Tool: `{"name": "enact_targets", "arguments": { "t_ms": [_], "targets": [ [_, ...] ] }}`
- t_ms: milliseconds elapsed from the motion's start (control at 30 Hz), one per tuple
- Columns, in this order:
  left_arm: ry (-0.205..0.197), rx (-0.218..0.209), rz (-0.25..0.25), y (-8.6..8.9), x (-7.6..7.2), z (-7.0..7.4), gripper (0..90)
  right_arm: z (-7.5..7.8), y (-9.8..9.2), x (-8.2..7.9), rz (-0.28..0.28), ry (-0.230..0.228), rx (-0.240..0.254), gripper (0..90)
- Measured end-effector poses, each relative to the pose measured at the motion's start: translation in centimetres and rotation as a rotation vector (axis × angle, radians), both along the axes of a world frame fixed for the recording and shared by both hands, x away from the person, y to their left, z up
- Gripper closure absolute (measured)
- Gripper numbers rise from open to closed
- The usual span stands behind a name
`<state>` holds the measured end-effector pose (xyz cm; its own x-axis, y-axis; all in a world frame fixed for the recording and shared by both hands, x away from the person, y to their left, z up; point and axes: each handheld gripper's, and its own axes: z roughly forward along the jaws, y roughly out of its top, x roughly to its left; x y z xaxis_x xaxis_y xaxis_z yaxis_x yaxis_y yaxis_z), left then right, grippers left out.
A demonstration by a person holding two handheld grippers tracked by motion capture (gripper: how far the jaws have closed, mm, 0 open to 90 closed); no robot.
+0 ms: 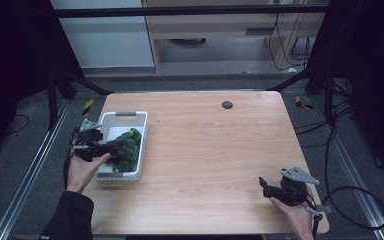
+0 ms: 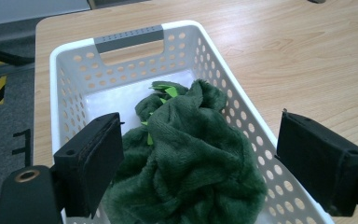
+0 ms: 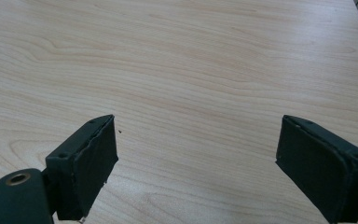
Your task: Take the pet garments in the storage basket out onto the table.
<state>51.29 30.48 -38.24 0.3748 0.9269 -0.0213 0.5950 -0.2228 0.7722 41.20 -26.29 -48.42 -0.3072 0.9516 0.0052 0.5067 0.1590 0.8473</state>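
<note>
Where the wooden worktop (image 1: 205, 150) meets its left edge, a white perforated basket (image 1: 138, 134) holds a crumpled dark green cloth (image 1: 126, 146) with small bright green patches. Left gripper (image 1: 111, 148): held by the person's left hand (image 1: 82, 171) over the near end of the basket, jaws spread wide apart and released, grasping nothing. Seen from the left gripper view, the cloth (image 2: 191, 158) lies between and beyond the two jaws, piled against the basket's near wall (image 2: 261, 140); a grey handle (image 2: 128, 38) marks the far rim. Right gripper (image 1: 266, 187): held by the right hand (image 1: 296, 215) near the worktop's front right corner, well apart from the basket, jaws likewise spread wide over bare wood (image 3: 191, 84).
</note>
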Motion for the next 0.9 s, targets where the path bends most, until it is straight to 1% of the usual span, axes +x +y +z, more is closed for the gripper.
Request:
{"name": "enact_targets", "arguments": {
  "t_ms": [100, 233, 367, 400, 433, 533, 567, 700, 833, 900],
  "targets": [
    [0.015, 0.011, -0.002, 0.1, 0.5, 0.0, 14.0, -0.1, 0.1, 0.1, 0.002, 0.011, -0.002, 11.9],
    [0.037, 0.025, -0.006, 0.2, 1.0, 0.0, 14.1, -0.1, 0.3, 0.2, 0.014, 0.013, -0.008, 11.2],
    [0.056, 0.024, -0.003, 0.1, 1.3, 0.0, 14.4, -0.2, 0.4, 0.3, 0.021, 0.019, -0.006, 11.0],
    [0.057, 0.03, -0.007, 0.1, 1.3, 0.0, 14.4, -0.1, 0.4, 0.3, 0.019, 0.025, -0.002, 10.8],
    [0.06, 0.035, -0.01, 0.0, 1.3, 0.0, 14.4, -0.2, 0.4, 0.4, 0.019, 0.02, -0.009, 10.8],
    [0.071, 0.05, -0.02, -0.1, 1.6, 0.0, 14.4, -0.2, 0.5, 0.4, 0.021, 0.025, -0.009, 10.6],
    [0.076, 0.048, -0.021, -0.1, 1.7, 0.0, 14.5, -0.2, 0.5, 0.3, 0.024, 0.025, -0.01, 10.5],
    [0.093, 0.067, -0.025, -0.1, 2.2, -0.3, 14.4, -0.1, 0.6, 0.4, 0.03, 0.028, -0.004, 10.1],
    [0.115, 0.082, -0.019, -0.1, 2.7, -0.8, 14.2, -0.2, 0.6, 0.5, 0.035, 0.032, -0.01, 9.7],
    [0.125, 0.085, -0.013, -0.1, 2.9, -1.0, 14.1, -0.1, 0.6, 0.4, 0.033, 0.036, 0.003, 9.6]
  ]
}}
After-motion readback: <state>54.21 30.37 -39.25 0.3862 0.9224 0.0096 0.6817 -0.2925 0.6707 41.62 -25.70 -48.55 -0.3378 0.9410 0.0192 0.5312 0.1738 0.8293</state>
